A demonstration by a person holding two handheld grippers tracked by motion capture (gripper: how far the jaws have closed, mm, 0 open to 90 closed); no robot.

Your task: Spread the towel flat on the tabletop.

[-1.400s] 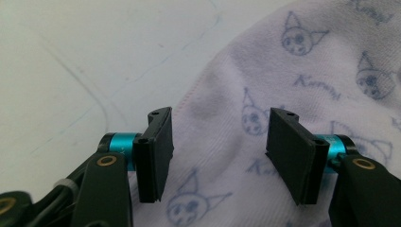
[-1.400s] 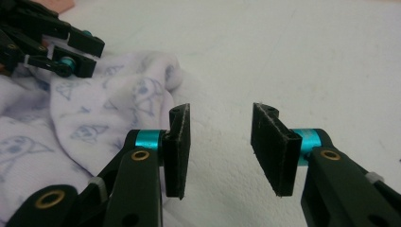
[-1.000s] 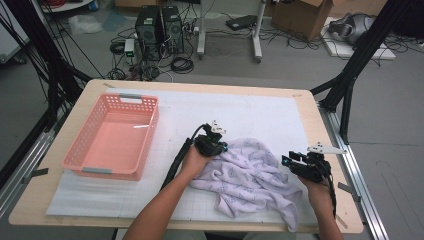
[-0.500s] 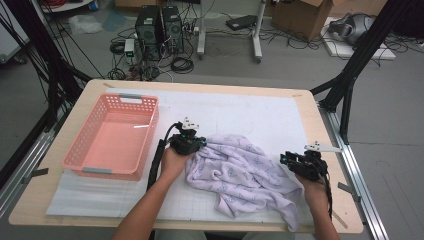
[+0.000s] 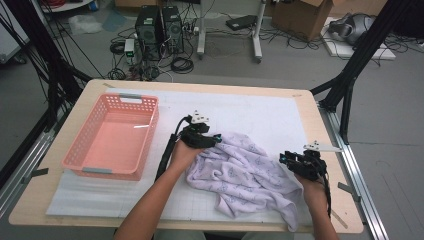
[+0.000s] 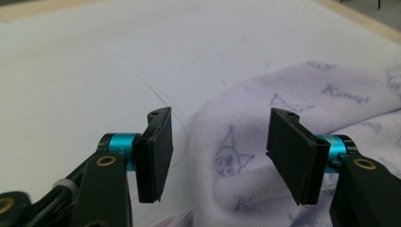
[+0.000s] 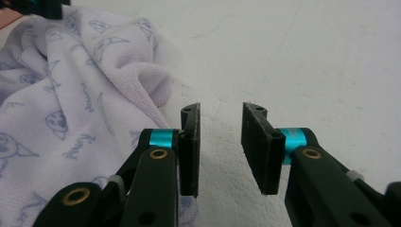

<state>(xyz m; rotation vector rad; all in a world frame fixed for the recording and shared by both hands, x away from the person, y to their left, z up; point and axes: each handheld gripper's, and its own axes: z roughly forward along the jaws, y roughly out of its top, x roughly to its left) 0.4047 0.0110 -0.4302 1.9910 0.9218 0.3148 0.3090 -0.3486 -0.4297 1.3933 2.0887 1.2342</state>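
Item: lilac printed towel point(image 5: 245, 177), crumpled on the white mat of the worktop point(image 5: 310, 220), right of the pink basket point(image 5: 112, 140). My left gripper point(image 6: 220, 153) sits at its upper left corner; jaws have just been opening, cloth below the gap, unpinched. My right gripper point(image 7: 220, 151): jaws parted, nothing between them, towel's edge just beside them.

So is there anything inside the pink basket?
No, the pink basket on the table's left shows just its bare bottom in the high view.
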